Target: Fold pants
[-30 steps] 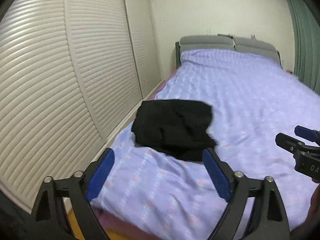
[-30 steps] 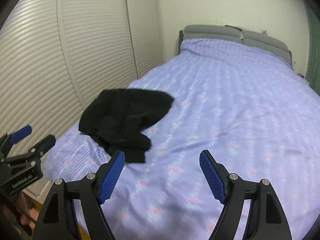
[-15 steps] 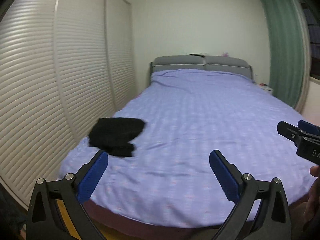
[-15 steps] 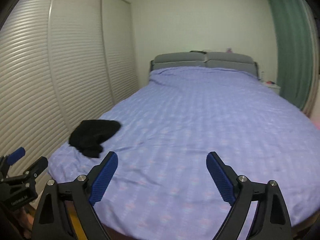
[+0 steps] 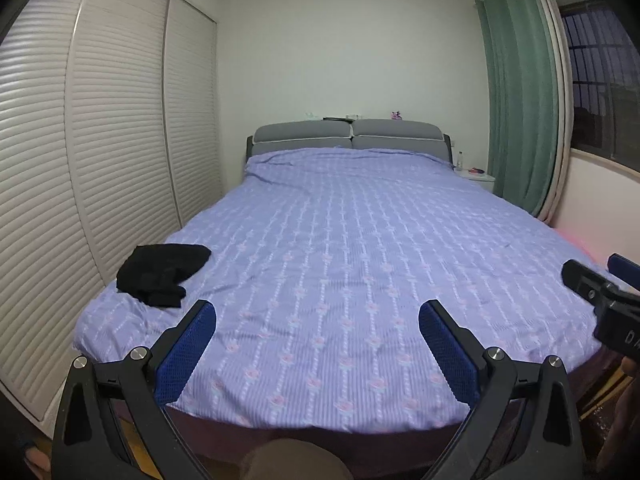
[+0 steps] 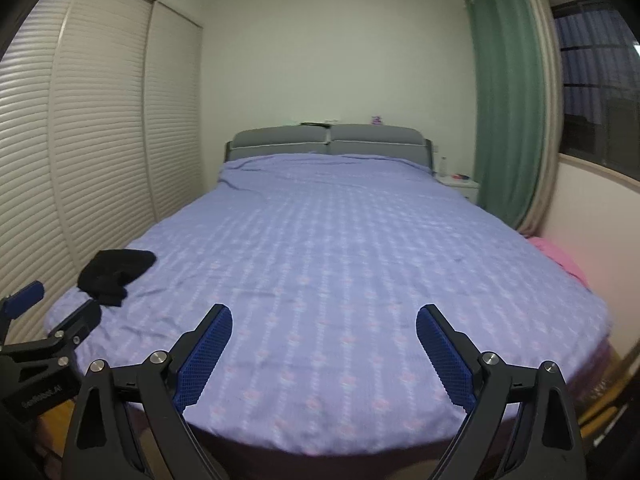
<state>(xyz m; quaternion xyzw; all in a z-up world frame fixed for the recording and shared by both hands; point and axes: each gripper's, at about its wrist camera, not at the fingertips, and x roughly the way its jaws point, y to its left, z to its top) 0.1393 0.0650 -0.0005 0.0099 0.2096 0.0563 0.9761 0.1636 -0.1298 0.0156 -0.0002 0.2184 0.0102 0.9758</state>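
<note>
The black pants (image 5: 162, 272) lie in a folded, bunched heap on the near left corner of the purple bed (image 5: 360, 248); they also show in the right wrist view (image 6: 114, 276). My left gripper (image 5: 318, 312) is open and empty, held back over the foot of the bed, right of the pants. My right gripper (image 6: 324, 316) is open and empty, over the foot of the bed. Each gripper shows at the edge of the other's view: the right one (image 5: 600, 292), the left one (image 6: 52, 320).
White louvred wardrobe doors (image 5: 100, 160) run close along the bed's left side. A grey headboard (image 5: 348, 136) stands at the far end, with a green curtain (image 5: 520, 112), a window and a small nightstand (image 5: 476, 178) at the right. Pink cloth (image 6: 560, 260) lies by the bed's right edge.
Both grippers have pulled back and away from the pants toward the foot of the bed, and the views have swung right and up. The pants lie where they were.
</note>
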